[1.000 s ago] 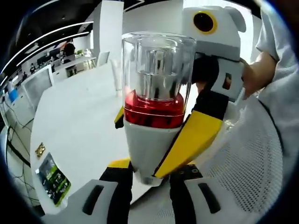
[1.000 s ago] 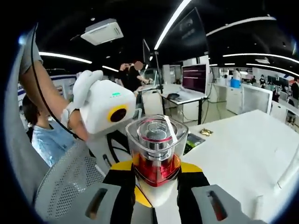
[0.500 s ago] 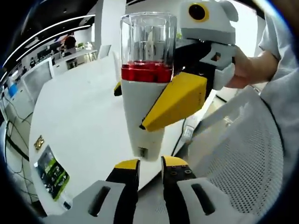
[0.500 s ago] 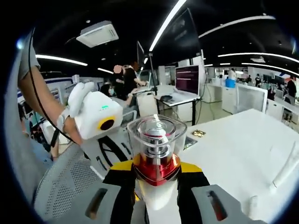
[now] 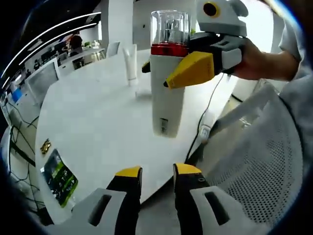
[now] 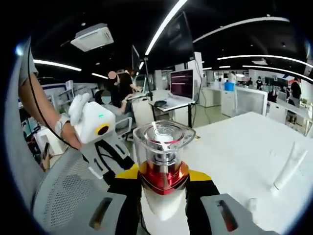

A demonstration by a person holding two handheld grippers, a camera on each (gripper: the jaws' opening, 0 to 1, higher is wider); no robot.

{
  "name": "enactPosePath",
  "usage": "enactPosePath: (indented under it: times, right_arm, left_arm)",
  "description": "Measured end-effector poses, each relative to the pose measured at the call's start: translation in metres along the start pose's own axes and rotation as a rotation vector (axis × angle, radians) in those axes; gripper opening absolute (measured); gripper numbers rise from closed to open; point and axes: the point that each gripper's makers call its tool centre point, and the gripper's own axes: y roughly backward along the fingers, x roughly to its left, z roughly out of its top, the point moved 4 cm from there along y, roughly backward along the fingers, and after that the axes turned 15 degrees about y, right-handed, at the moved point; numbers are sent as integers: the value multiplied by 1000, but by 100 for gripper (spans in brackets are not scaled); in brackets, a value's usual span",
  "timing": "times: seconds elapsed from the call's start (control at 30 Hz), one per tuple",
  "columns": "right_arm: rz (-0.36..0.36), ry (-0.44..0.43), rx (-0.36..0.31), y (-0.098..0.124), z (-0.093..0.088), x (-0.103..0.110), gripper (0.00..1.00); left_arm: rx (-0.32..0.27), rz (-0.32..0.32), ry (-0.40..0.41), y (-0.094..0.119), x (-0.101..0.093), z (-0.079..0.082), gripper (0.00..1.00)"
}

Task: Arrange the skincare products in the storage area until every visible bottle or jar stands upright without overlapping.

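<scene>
The pump bottle (image 5: 167, 83), white with a red collar and clear cap, is held upright in the air above the white table (image 5: 93, 127), clamped by the right gripper (image 5: 195, 68). The left gripper (image 5: 152, 176) is empty, jaws slightly parted. Placement is judged outstanding; a white tube (image 5: 130, 62) stands farther back.

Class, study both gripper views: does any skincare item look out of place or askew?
Yes. The white pump bottle with the red collar is off the white table, clamped in the right gripper. A white tube on the table leans rather than standing straight.
</scene>
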Motion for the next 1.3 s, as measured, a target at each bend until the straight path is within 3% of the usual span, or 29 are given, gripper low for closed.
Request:
enactPosePath:
  times: [0.37, 1.3]
  right_arm:
    - [-65, 10, 30, 24, -9, -12, 28]
    - [-238, -15, 86, 89, -42, -70, 28]
  left_arm:
    - [15, 17, -17, 0, 2, -3, 17]
    - [32, 24, -21, 0, 5, -6, 12]
